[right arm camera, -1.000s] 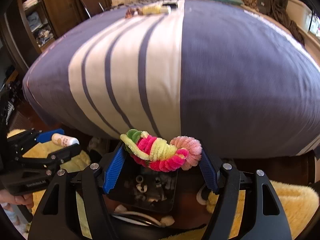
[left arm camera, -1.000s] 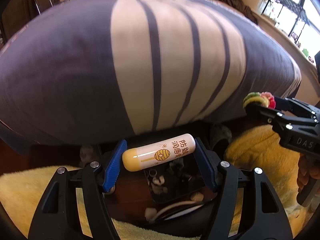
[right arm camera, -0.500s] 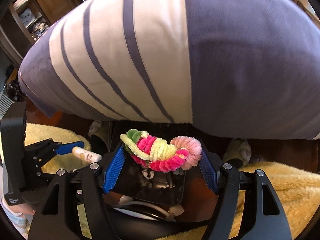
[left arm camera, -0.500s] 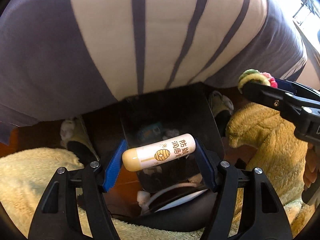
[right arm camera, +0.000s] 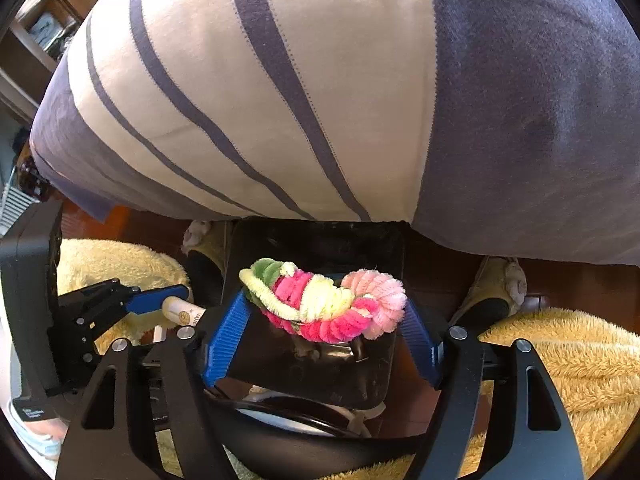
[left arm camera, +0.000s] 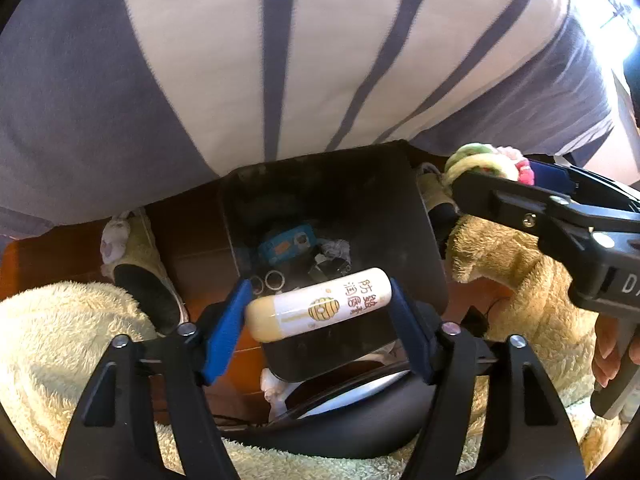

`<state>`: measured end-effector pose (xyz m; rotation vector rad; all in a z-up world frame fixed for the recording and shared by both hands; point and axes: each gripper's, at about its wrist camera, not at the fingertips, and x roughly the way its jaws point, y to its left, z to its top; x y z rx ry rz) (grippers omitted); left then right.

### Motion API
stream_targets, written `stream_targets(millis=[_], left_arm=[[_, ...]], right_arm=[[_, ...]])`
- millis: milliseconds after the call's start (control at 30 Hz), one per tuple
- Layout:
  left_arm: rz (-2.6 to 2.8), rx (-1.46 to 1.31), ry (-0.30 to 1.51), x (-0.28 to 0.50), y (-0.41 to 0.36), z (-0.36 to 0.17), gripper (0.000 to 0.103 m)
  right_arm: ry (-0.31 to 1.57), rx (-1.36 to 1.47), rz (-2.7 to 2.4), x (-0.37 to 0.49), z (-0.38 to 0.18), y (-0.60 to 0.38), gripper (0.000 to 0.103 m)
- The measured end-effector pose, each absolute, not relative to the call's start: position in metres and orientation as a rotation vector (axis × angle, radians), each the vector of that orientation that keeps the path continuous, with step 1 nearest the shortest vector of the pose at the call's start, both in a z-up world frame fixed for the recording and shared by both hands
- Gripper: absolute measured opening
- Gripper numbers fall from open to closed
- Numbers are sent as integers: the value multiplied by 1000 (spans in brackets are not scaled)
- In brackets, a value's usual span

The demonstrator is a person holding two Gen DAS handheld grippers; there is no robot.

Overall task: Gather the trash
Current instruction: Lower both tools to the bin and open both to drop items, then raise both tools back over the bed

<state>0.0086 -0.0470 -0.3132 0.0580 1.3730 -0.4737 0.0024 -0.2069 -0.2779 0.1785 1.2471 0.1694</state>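
A striped bedcover [left arm camera: 280,60], grey-blue and cream, is seen filling the upper part of both views. Fluffy yellow fabric [left arm camera: 60,340] is spread low on either side. Below the cover's edge, on dark wooden floor, a black trash bin [left arm camera: 420,232] is set, its mouth open upward; a blue packet, crumpled paper and small rings are made out inside. A slipper [left arm camera: 136,264] is noted just left of the bin, another at its right.

The left gripper [left arm camera: 320,312] is pointed steeply down over the bin. A cream lip-balm tube [left arm camera: 320,308] with a beehive mark is spanned between its blue pads. The jaws are opening: a thin gap is seen at the yellow end, while the other end is touching its pad.

The right gripper [right arm camera: 326,312] is held likewise over the bin, beside the left. A coiled pipe-cleaner bundle [right arm camera: 328,300], pink, yellow and green, lies across its pads. These jaws are opening too; whether the pads press on the bundle cannot be told.
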Motion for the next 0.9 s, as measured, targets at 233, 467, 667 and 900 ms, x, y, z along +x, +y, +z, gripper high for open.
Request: stream_targets(millis=[233,467,667,900], left_arm=[[-457,51,1349,9,-45,-305,86],[-445,62,1311,8,-43,-291,89],[-446,57,1234,9,-36,-263,92],[-427,52,1107,17,-22,-211,92]], right_arm=[[1229,197,147,3,-275,-211,82],[1199,182,99,-1,-263,-220,92],[1165,152,79,-3,-247,-222,93],[1041,143,48,0,-195,-239,93]])
